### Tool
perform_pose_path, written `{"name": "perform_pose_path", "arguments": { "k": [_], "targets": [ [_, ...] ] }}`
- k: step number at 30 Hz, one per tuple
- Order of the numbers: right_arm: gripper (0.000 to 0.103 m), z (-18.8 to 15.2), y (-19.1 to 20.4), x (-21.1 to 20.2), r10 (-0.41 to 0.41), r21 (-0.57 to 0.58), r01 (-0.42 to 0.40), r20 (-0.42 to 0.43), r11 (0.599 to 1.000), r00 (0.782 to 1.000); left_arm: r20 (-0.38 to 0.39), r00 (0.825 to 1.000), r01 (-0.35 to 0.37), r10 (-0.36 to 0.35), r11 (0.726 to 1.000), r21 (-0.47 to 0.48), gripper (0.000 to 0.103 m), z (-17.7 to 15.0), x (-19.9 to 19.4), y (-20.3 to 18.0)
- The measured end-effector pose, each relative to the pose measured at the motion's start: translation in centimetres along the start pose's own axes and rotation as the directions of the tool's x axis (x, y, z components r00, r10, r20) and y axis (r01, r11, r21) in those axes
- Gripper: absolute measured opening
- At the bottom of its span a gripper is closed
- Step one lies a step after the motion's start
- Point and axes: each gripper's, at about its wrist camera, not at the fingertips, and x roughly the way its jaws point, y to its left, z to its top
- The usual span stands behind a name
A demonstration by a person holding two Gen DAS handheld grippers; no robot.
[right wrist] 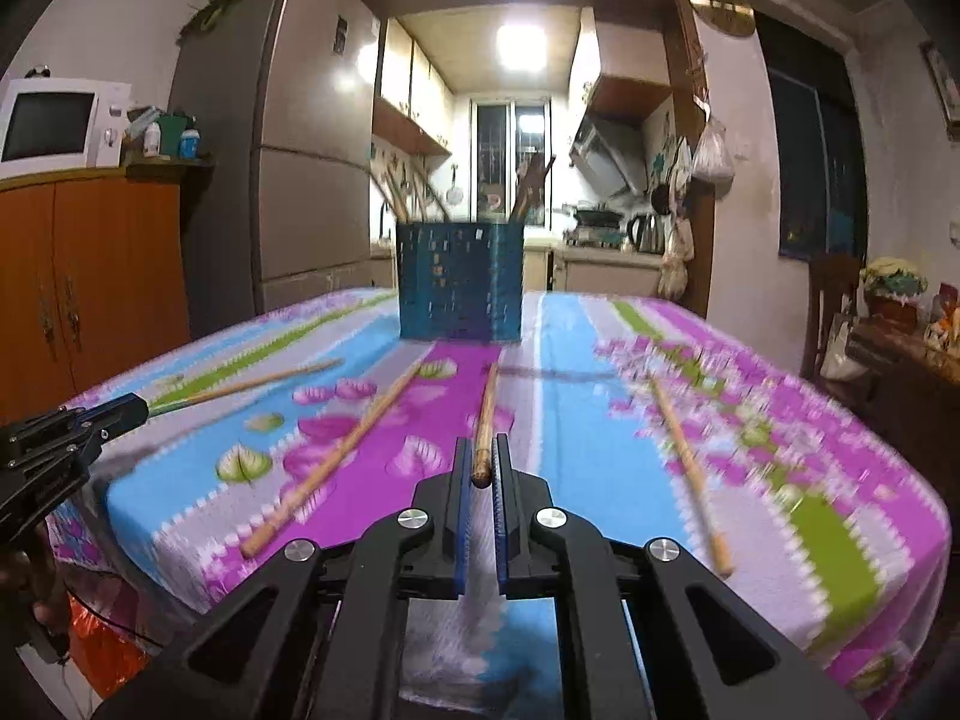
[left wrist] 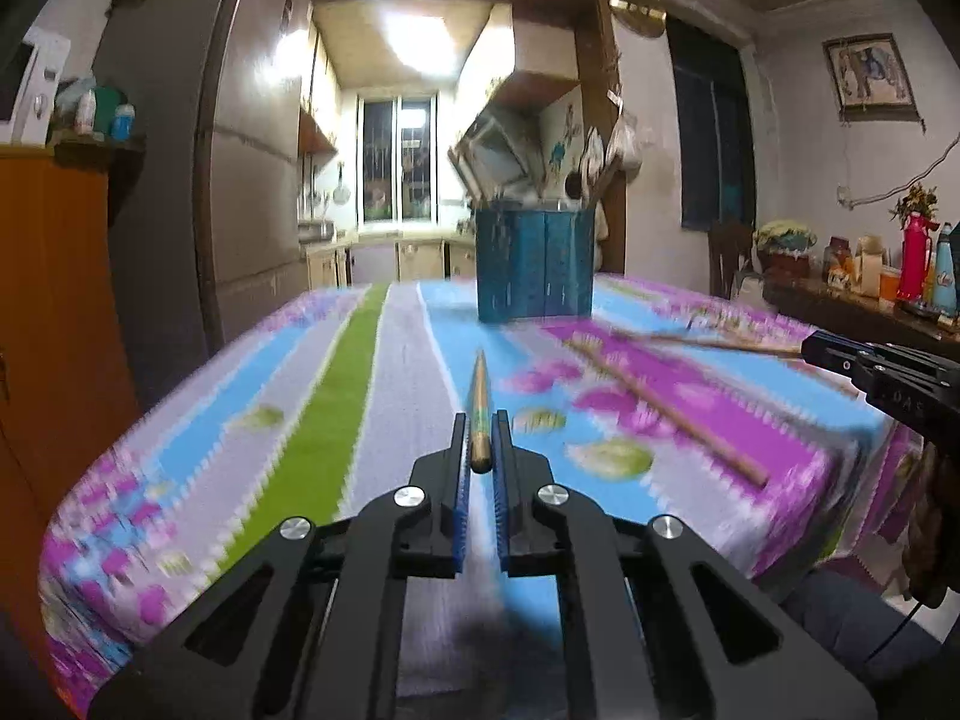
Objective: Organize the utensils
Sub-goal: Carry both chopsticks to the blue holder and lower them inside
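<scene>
- Left gripper (left wrist: 480,426) clamped tight on the near end of a wooden stick (left wrist: 480,396), rest of it poking forward toward the blue holder (left wrist: 534,264).
- Right gripper (right wrist: 482,450) same deal: squeezed onto the butt of its own wooden utensil (right wrist: 487,414), pointing ahead over the tablecloth (right wrist: 600,438).
- Blue perforated holder standing upright near the far edge of the table, a few handles already sticking out the top.
- Loose sticks lying flat on the cloth: one (right wrist: 336,456) left of the right gripper, another (right wrist: 690,468) off to its right.
- Everything a bit motion-blurred, so fine details pretty hard to make out.
</scene>
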Motion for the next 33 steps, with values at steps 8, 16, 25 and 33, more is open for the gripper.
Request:
{"name": "perform_pose_path", "arguments": {
  "k": [8, 16, 25, 33],
  "targets": [
    [0.007, 5.8, -0.3, -2.4, 0.023, -0.090, -0.010, 0.134, 0.996, 0.991, 0.182, 0.983, 0.003, -0.012, 0.999, 0.050, 0.005, 6.5, -0.8, -0.9],
    [0.007, 12.5, -2.7, 0.7, 0.088, -0.110, -0.071, 0.164, 0.991, 0.983, 0.245, 0.968, 0.030, -0.055, 0.994, 0.103, 0.005, 12.3, 3.4, -2.5],
    [0.007, 18.5, -5.0, 5.1, 0.168, -0.083, -0.161, 0.084, 0.983, 0.982, 0.198, 0.977, 0.062, -0.076, 0.995, 0.073, 0.005, 17.4, 6.9, -1.8],
    [0.007, 23.1, -5.5, 5.8, 0.215, -0.048, -0.211, 0.092, 0.976, 0.972, 0.183, 0.979, 0.084, -0.094, 0.994, 0.063, 0.005, 21.2, 7.6, -1.6]
  ]
}}
